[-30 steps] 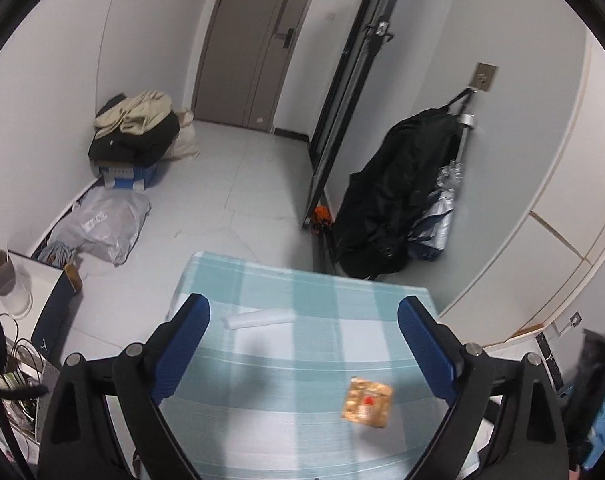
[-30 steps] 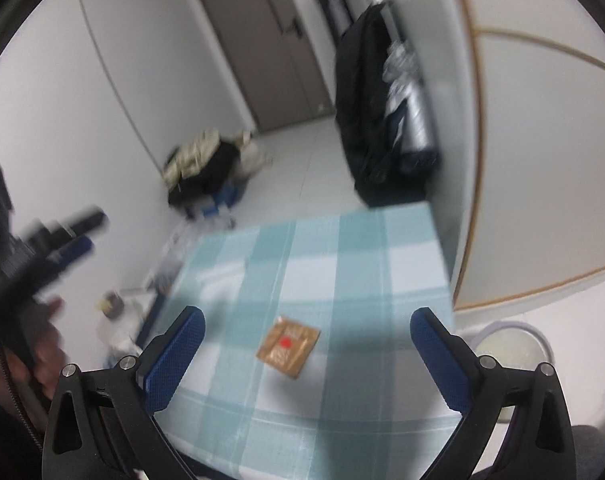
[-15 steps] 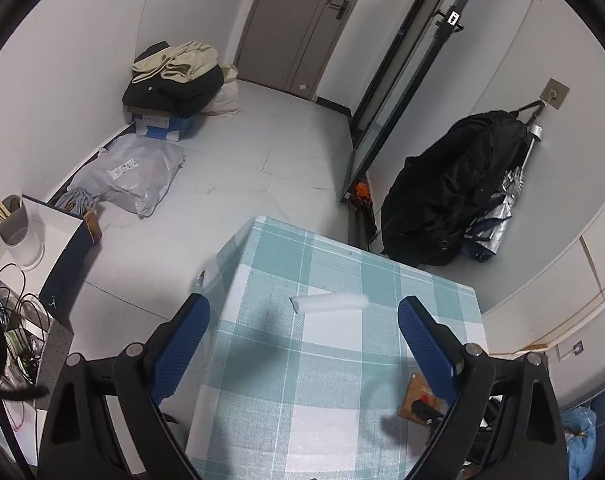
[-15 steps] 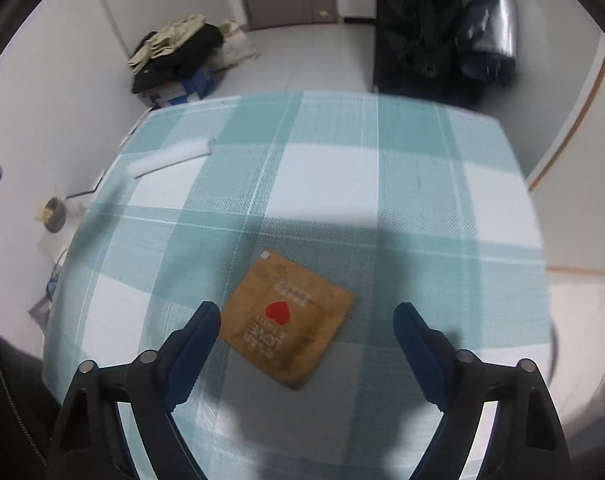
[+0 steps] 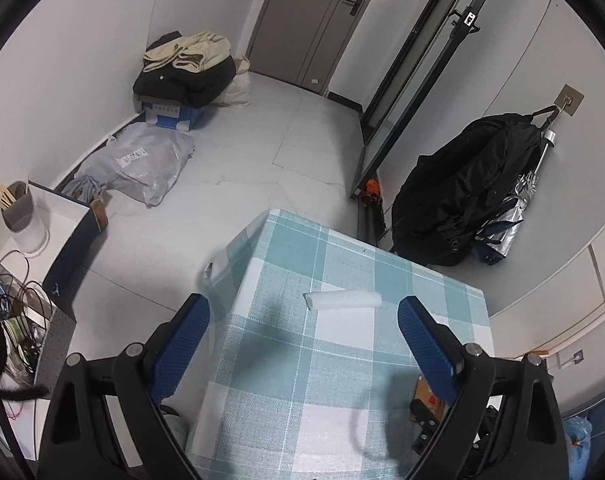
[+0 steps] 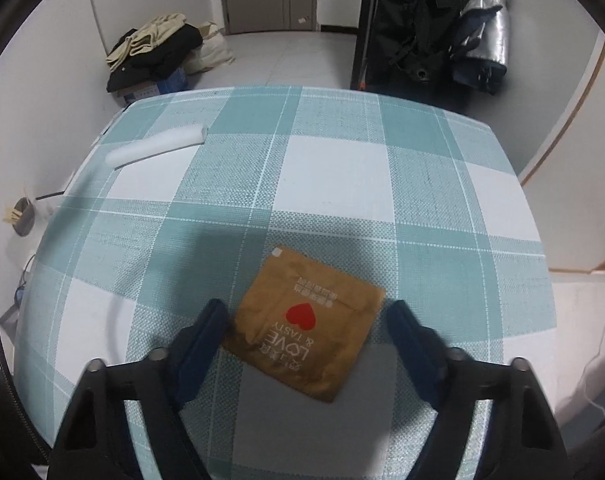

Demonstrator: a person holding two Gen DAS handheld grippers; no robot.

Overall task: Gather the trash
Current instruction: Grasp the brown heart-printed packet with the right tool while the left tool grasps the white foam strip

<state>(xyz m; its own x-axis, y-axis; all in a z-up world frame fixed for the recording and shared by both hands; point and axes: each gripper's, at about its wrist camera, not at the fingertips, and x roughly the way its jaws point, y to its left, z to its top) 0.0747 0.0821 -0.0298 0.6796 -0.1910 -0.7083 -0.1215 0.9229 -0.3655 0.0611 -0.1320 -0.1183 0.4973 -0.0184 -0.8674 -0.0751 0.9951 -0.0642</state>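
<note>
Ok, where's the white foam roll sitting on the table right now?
The white foam roll lies near the far left corner of the checked tablecloth in the right wrist view, well away from the brown packet; the left wrist view shows it ahead of that gripper.

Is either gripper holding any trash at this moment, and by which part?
Nothing is held. The right gripper is closing around the brown packet, pads not yet pressing. The left gripper is open above the table.

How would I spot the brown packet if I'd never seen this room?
Find the table with the teal-and-white checked cloth. On its near side lies a flat brown packet. Unlike the plain white roll at the far left, it has a red heart and the word LOVE.
</note>
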